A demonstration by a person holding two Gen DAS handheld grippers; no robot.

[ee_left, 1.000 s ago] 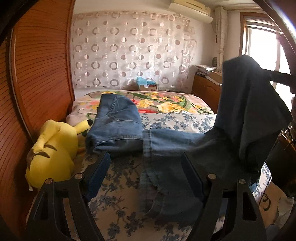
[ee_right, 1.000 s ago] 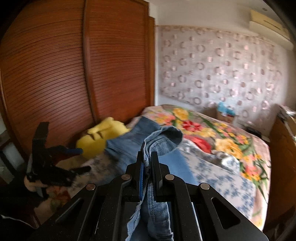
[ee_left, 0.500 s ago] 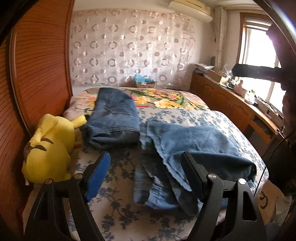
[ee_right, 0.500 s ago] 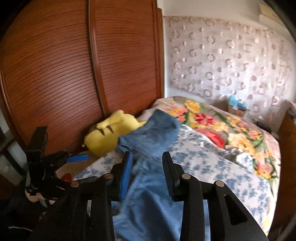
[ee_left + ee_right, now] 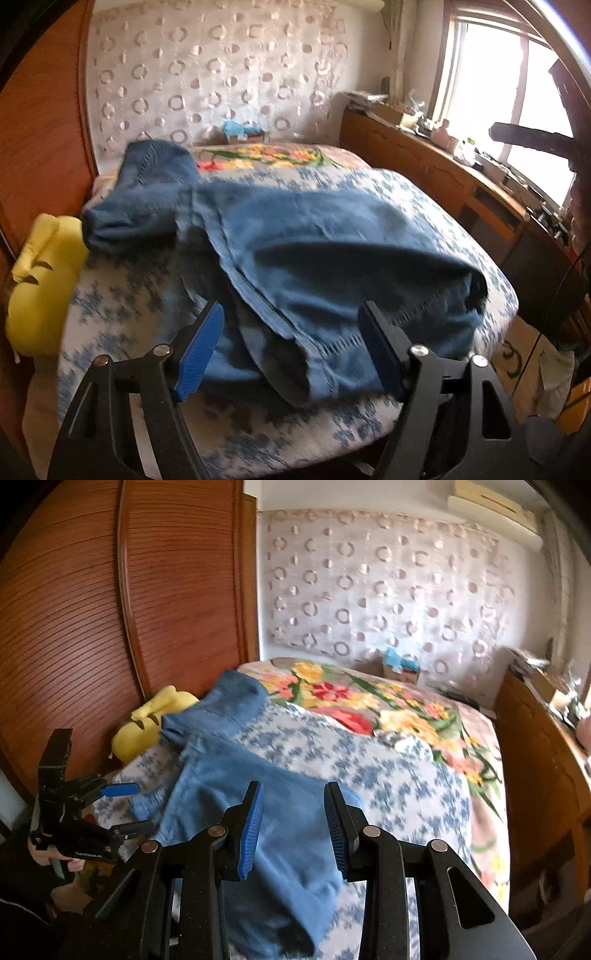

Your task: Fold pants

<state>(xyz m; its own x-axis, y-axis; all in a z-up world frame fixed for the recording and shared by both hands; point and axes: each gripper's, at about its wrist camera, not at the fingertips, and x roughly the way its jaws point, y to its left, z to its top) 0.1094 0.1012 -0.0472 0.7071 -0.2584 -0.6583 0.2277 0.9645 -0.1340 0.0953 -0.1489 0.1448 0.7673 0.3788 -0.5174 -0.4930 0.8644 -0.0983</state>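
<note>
Blue denim pants (image 5: 325, 258) lie on the bed, legs folded over toward the near edge, the waist end (image 5: 147, 192) bunched at the far left. They also show in the right wrist view (image 5: 258, 805). My left gripper (image 5: 291, 347) is open and empty, just above the near hem of the pants. My right gripper (image 5: 291, 823) is open and empty, held above the folded legs. The left gripper also shows in the right wrist view (image 5: 125, 805), at the bed's left edge.
The bed (image 5: 388, 775) has a blue-flowered sheet and a bright floral cover (image 5: 369, 701) farther back. A yellow plush toy (image 5: 40, 280) lies at the left by the wooden wardrobe (image 5: 110, 609). A wooden cabinet (image 5: 443, 173) with clutter runs along the right under the window.
My right gripper let go of the pant leg it held up and opened; the leg dropped onto the bed. My left gripper moved closer to the near hem.
</note>
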